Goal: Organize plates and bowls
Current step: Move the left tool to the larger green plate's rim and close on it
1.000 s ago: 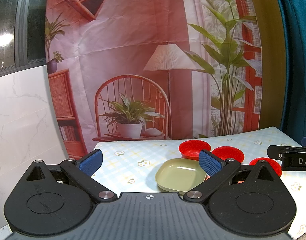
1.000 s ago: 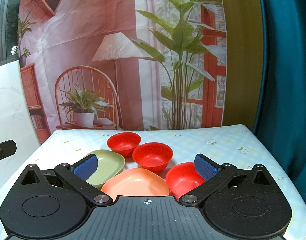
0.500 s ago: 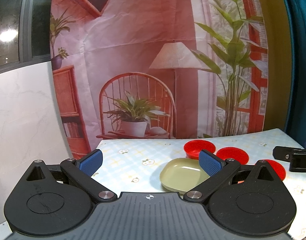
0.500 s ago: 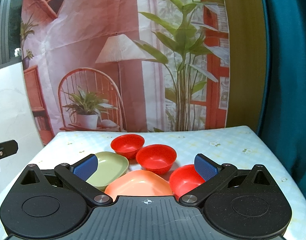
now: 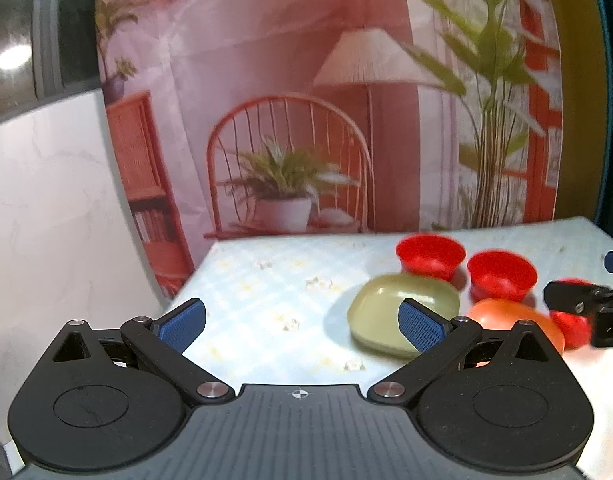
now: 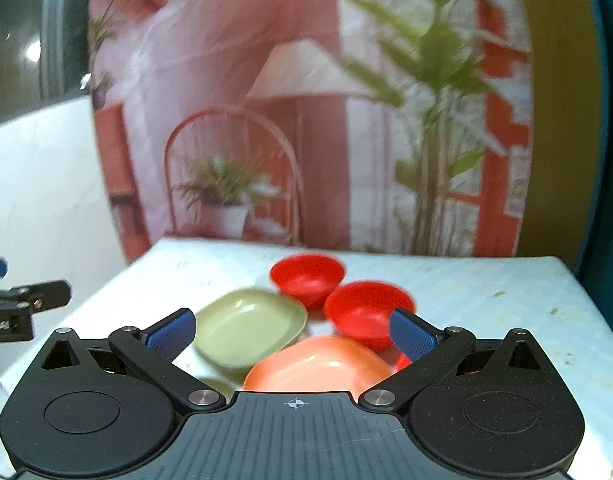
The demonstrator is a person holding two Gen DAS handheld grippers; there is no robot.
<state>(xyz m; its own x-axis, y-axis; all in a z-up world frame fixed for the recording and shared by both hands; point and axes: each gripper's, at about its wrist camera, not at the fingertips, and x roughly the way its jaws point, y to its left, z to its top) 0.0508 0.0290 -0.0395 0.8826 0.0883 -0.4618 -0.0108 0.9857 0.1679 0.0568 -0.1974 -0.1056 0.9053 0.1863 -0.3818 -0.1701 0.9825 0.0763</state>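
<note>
Plates and bowls sit bunched together on the tabletop [image 6: 486, 292], none stacked yet. Your right gripper [image 6: 292, 330] has its fingers spread wide with nothing between them; the orange plate [image 6: 318, 364] lies right ahead between the two pads, its near edge hidden under the gripper body. The green plate [image 6: 250, 326] sits just beyond your left pad, touching or nearly touching the orange one. Two red bowls [image 6: 306, 276] stand farther out, and a third red bowl [image 6: 402, 362] peeks from behind your right pad.

Your left gripper [image 5: 302, 322] is also wide open and holding nothing, with the green plate [image 5: 402, 312] behind its right pad and bare cloth ahead of the rest.

Both views are blurred, so slow down before committing. My reading is that you are closing in for a first pick. Take one rim only: come low, put one finger inside the plate and one outside, and keep the neighbouring dishes clear of the pads. Watch your other gripper [image 5: 586, 308] at the edge of the cluster so the two don't collide.
</note>
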